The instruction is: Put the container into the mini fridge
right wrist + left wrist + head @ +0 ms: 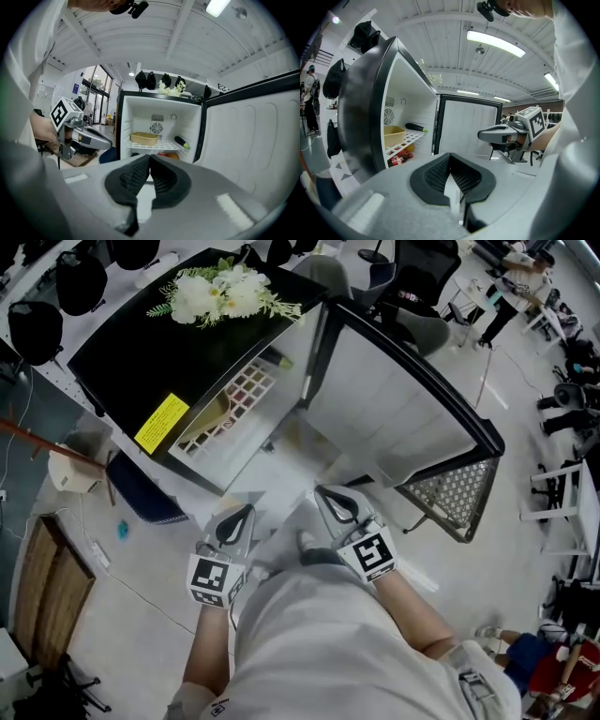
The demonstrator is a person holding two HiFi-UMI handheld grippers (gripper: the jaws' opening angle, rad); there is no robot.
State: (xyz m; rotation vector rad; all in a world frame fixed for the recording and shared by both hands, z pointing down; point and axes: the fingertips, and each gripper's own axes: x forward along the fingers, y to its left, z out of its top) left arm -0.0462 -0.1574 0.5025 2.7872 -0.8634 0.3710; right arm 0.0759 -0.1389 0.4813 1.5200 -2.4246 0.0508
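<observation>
The black mini fridge stands with its door swung wide open. A shallow yellow container sits on the white wire shelf inside, also visible in the left gripper view as the container. My left gripper and right gripper hover side by side close to my body, in front of the opening and well short of the shelf. The left gripper is shut with nothing held. The right gripper is shut and empty too.
A dark vegetable with a green tip lies on the shelf right of the container. A cola bottle lies on the level below. White flowers sit on top of the fridge. A blue bin is at its left, a mesh basket under the door.
</observation>
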